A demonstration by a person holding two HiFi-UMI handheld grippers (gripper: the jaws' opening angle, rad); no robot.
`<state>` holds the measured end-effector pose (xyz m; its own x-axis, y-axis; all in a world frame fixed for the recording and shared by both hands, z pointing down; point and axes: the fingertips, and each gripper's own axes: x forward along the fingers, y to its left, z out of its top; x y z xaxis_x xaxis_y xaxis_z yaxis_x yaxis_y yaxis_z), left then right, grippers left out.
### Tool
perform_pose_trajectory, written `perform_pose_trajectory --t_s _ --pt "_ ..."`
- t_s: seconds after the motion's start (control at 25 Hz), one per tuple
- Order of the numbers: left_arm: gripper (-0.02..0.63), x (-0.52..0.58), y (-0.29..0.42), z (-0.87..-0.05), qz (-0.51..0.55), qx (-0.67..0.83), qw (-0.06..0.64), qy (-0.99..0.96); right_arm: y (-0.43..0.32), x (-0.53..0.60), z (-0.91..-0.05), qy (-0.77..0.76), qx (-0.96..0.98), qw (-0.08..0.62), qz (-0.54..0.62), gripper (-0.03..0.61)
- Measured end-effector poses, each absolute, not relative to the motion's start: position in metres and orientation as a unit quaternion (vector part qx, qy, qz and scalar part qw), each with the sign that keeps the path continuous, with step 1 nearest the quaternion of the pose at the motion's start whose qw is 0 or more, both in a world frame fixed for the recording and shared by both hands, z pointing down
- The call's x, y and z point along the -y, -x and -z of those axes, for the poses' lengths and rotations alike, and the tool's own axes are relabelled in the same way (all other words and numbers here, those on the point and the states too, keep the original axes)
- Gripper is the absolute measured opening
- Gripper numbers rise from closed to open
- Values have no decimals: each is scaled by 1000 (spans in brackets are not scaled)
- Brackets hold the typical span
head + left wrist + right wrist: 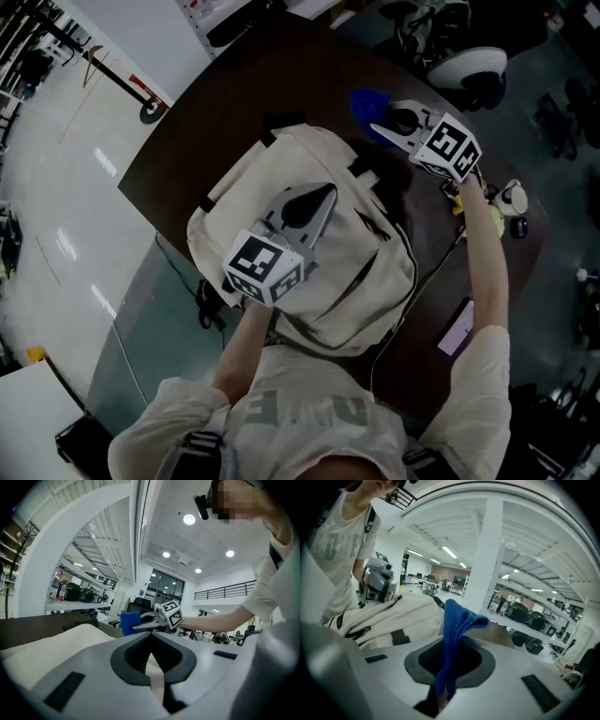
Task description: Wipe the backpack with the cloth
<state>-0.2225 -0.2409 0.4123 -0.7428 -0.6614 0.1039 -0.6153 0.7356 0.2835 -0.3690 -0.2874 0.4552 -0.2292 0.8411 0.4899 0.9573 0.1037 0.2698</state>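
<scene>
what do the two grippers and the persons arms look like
The left gripper and right gripper both have pale grey shells tapering to a point, with dark ribbed pads inside. Each carries a white cube printed with black square markers. The person wears a pale short-sleeved t-shirt.

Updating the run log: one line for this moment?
right gripper: shut on blue cloth | left gripper: shut, empty, above cream backpack | blue cloth off cream backpack
</scene>
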Motion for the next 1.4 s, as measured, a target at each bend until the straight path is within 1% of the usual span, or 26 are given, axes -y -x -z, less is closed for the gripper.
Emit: perform_pose_trajectory --t_s 0.12,0.24,0.36,0.52,0.72,0.96,1.4 --pt "-3 243 222 -413 107 928 98 -344 374 254 -493 659 688 124 278 42" --pt "-3 241 223 -413 123 925 97 -348 368 227 -516 701 649 126 268 43" --pt "-3 237 224 -413 140 922 101 -347 353 212 -528 741 608 130 254 43" --pt "-3 236 227 -414 130 925 103 -342 344 209 -525 761 587 128 244 41" --pt "-3 234 228 -415 141 923 103 -342 332 231 -527 770 581 141 223 41" --pt "-3 233 228 -415 148 921 107 -344 297 272 -543 774 571 174 211 42" --pt "-3 234 228 -417 144 922 110 -344 235 337 -555 745 611 206 172 41"
